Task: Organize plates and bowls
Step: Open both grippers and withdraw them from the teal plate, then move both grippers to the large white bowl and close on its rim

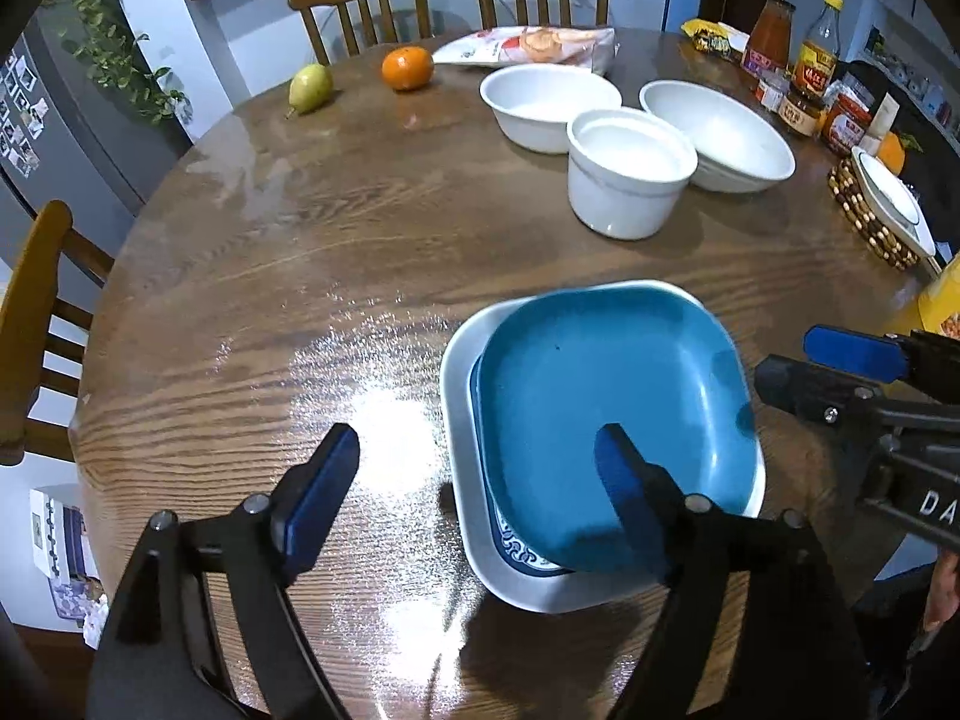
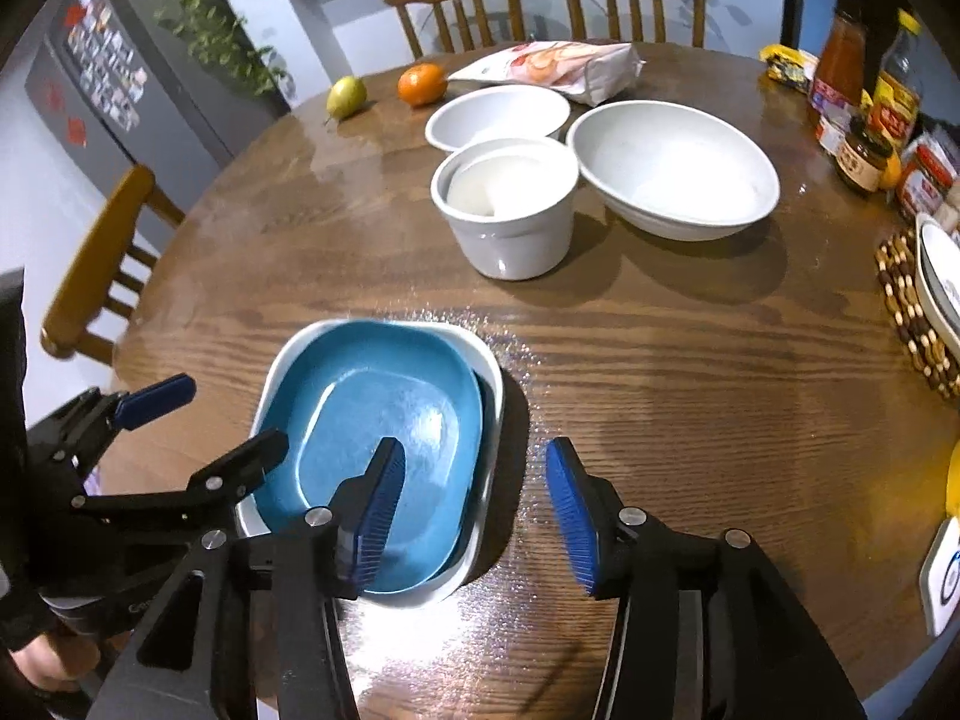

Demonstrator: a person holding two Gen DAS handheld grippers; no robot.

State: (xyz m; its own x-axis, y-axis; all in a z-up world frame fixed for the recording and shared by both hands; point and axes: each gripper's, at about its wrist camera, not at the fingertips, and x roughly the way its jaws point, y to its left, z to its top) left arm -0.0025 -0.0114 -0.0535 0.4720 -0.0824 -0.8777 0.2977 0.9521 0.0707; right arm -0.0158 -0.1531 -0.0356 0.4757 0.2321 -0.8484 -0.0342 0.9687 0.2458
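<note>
The left hand-held gripper (image 1: 477, 480) hangs over the wooden surface (image 1: 300, 252) with its jaws wide apart and nothing between them. Its right finger overlaps the blue plate (image 1: 606, 396), which sits nested in a white dish (image 1: 474, 510). Beyond it stand three white bowls (image 1: 624, 180). The right hand-held gripper (image 1: 822, 372) reaches in from the right.

On my round wooden table (image 1: 300, 276): green pear (image 1: 310, 87) at eleven o'clock, orange mandarin (image 1: 407, 68) just right of it, pink-and-white plastic snack bag (image 1: 528, 47) at twelve. Sauce bottles and jars (image 1: 798, 72) cluster at two o'clock. Wooden chairs (image 1: 366, 0) stand behind; beaded wooden trivet (image 1: 864, 222) at three.
</note>
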